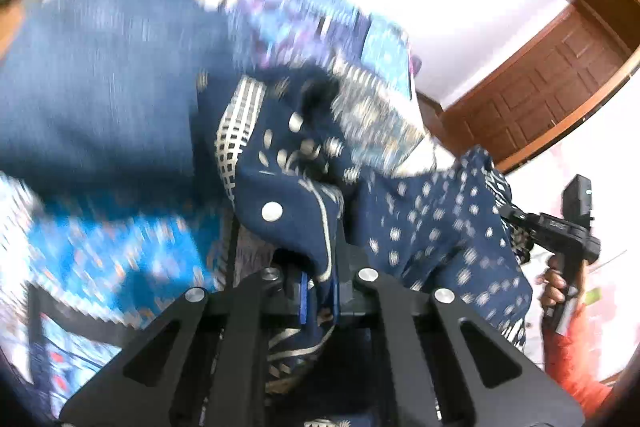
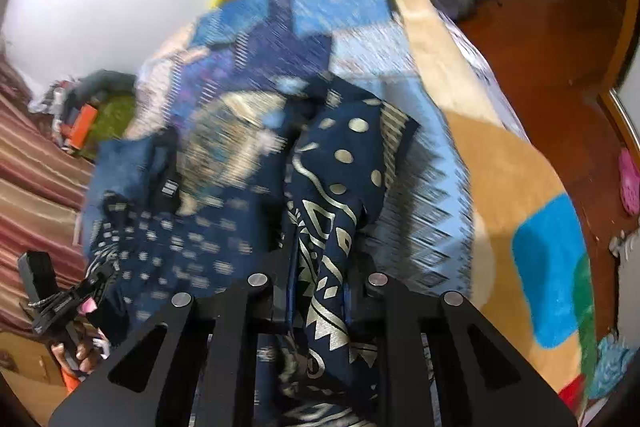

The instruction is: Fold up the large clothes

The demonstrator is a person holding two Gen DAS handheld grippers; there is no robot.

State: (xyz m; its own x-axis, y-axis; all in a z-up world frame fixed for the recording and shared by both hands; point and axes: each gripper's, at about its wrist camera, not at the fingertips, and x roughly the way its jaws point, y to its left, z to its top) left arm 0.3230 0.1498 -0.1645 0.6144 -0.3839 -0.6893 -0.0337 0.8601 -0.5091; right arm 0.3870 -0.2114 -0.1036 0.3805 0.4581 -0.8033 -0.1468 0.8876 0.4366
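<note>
the left gripper (image 1: 318, 293) is clamped on a bunched fold of the navy printed garment (image 1: 420, 227), and the right gripper (image 2: 320, 291) pinches another fold of it. the cloth hangs between them, above the patchwork blanket (image 2: 500, 155) on the bed.

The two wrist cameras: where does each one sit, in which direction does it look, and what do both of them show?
Left wrist: sits on the left gripper, looks along its fingers over the navy printed garment to the bed and the wooden door; the right gripper and its hand show at right.
Right wrist: sits on the right gripper, looks over the patchwork blanket to the wall; the left gripper and hand show at lower left.
Shared: the garment, clamped by both grippers, and the blanket.
</note>
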